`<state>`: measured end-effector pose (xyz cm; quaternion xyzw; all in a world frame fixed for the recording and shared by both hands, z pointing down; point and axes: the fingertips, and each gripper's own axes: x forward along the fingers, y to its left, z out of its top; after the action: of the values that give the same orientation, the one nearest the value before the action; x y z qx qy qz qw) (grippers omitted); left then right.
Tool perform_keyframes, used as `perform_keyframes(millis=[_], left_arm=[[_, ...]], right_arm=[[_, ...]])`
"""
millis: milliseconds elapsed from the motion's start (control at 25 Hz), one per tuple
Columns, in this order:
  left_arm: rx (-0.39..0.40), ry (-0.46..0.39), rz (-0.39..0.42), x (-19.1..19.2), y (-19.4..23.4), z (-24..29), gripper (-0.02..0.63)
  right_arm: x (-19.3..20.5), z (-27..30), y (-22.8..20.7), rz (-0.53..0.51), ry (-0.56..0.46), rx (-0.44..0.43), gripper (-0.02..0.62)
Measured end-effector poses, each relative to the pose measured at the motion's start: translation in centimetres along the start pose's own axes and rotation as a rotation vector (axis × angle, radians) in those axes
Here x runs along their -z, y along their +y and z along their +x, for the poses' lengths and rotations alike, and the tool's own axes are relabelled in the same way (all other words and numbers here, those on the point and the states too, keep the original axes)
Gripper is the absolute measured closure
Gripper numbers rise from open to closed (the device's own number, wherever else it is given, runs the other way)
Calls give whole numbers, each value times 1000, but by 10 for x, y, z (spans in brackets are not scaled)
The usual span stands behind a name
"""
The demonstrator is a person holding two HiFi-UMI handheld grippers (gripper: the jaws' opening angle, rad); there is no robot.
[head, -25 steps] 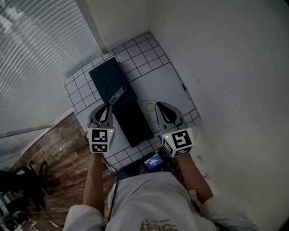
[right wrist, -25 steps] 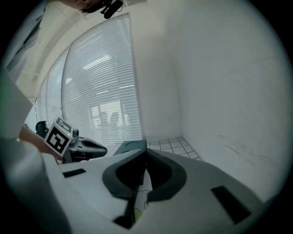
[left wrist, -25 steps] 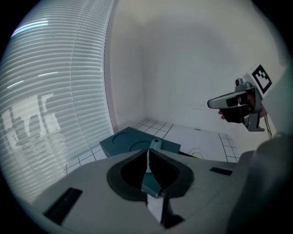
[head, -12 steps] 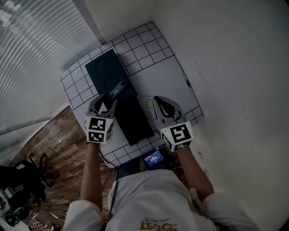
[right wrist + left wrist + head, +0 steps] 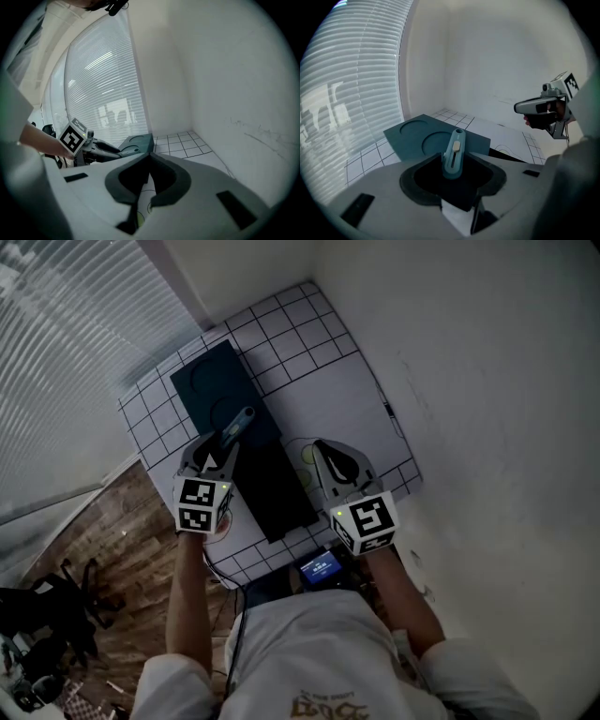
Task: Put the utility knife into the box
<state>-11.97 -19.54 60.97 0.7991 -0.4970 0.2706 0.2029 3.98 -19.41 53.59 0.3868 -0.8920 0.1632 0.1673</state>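
Note:
A teal utility knife [image 5: 236, 424] lies on a dark box [image 5: 211, 381] whose far part has two round recesses. My left gripper [image 5: 217, 448] is at the knife's near end. In the left gripper view the knife [image 5: 453, 152] points away, and its near end sits between the jaws of that gripper [image 5: 454, 174]. The jaws stand wide and their pads are clear of the knife's sides. My right gripper [image 5: 330, 454] hovers right of the box with its jaws together and nothing in them. The right gripper view shows that gripper [image 5: 149, 157] and the box [image 5: 136, 140] to its left.
The box lies on a white gridded table top [image 5: 309, 343] in a corner. A white wall [image 5: 469, 381] runs along the right and window blinds [image 5: 66, 352] along the left. Yellow-green circles [image 5: 309, 457] mark the mat. A small blue-lit screen [image 5: 321, 568] sits at the near edge.
The left gripper's jaws, closed behind the knife a second ago, now stand apart around its near end. The right gripper has barely moved.

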Motion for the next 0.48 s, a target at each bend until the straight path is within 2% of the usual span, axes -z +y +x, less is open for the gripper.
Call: perform_keyframes(millis=[200,480], left_arm=[[25,30,19,3,3,1,459],[-22,-39,26,-9,5,-12,462]], right_arm=[[0,0,5,-3,-3,-7,588],[-9,-8,7,-12,-18,5,588]])
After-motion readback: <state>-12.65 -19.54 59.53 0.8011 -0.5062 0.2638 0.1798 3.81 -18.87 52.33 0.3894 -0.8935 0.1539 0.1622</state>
